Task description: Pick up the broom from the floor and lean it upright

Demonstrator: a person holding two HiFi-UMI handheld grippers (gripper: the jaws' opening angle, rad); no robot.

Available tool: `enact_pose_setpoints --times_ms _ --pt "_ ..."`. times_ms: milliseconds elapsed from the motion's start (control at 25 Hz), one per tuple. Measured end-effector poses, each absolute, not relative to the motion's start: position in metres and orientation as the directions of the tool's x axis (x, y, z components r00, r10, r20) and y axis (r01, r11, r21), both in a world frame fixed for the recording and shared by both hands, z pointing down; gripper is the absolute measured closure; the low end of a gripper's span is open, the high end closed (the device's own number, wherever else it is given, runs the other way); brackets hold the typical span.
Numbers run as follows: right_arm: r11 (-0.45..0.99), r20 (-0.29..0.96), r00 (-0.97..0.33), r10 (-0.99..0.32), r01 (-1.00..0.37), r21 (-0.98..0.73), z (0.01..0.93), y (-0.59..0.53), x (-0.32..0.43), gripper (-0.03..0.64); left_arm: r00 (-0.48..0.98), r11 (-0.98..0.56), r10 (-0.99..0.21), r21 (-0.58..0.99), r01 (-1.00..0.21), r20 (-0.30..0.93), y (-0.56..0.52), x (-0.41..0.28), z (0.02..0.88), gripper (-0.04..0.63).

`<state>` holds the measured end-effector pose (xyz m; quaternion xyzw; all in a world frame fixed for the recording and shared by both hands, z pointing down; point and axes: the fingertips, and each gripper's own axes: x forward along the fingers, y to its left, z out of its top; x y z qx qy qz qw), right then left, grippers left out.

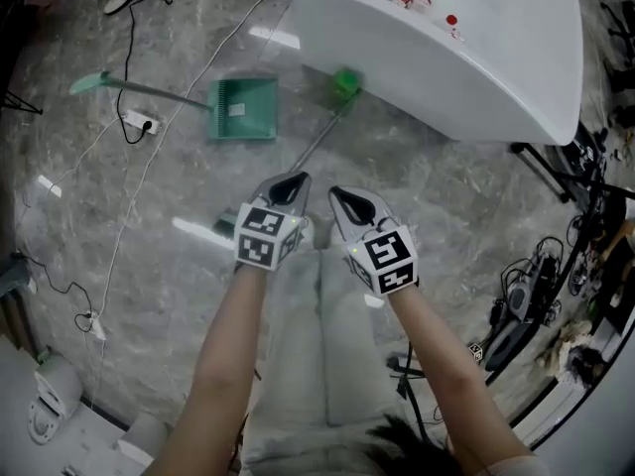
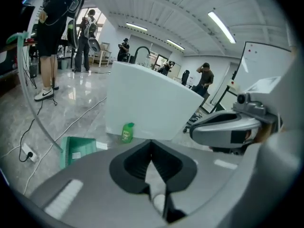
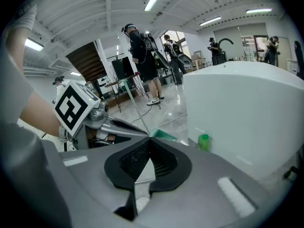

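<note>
Head view showed both my fingers closed on nothing, my left gripper [image 1: 286, 184] and right gripper [image 1: 347, 202] side by side over the grey marble floor [image 1: 456, 201]. A broom with a green head and thin grey handle [image 1: 343, 85] lay on that floor. Its head sat at the curved edge of the white desk [image 1: 437, 77], and its handle ran back toward my left fingers. A green plastic dustpan [image 1: 243, 109] lay just left of it. White cables [image 1: 129, 216] trailed along the left, with bare floor between.
</note>
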<state>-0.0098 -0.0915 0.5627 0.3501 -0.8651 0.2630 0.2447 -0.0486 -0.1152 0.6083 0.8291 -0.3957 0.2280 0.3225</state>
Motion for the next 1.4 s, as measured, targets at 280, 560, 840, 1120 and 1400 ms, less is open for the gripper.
enact_pose_setpoints --times_ms 280,560,840,1120,1400 --pt "0.569 0.669 -0.589 -0.454 -0.769 -0.291 0.673 -0.095 -0.004 0.615 0.593 -0.524 -0.374 0.365 -0.769 0.713 -0.125 -0.042 0.726 0.557" --pt "0.568 0.741 -0.557 -0.376 -0.77 -0.291 0.783 -0.098 -0.004 0.615 0.51 -0.52 -0.286 0.316 -0.794 0.811 -0.127 -0.05 0.84 0.492" --pt "0.578 0.801 -0.529 -0.28 -0.759 -0.299 0.868 -0.093 -0.002 0.615 0.452 -0.553 -0.199 0.282 -0.784 0.869 -0.138 -0.045 0.939 0.486" --pt "0.542 0.8 -0.537 -0.267 -0.77 -0.337 0.914 -0.109 0.004 0.615 0.389 -0.582 -0.163 0.23 -0.78 0.907 -0.145 -0.044 0.993 0.472" --pt "0.545 0.799 -0.543 -0.26 -0.765 -0.343 0.931 -0.118 0.007 0.615 0.337 -0.577 -0.14 0.199 -0.792 0.931 -0.148 -0.044 1.024 0.472"
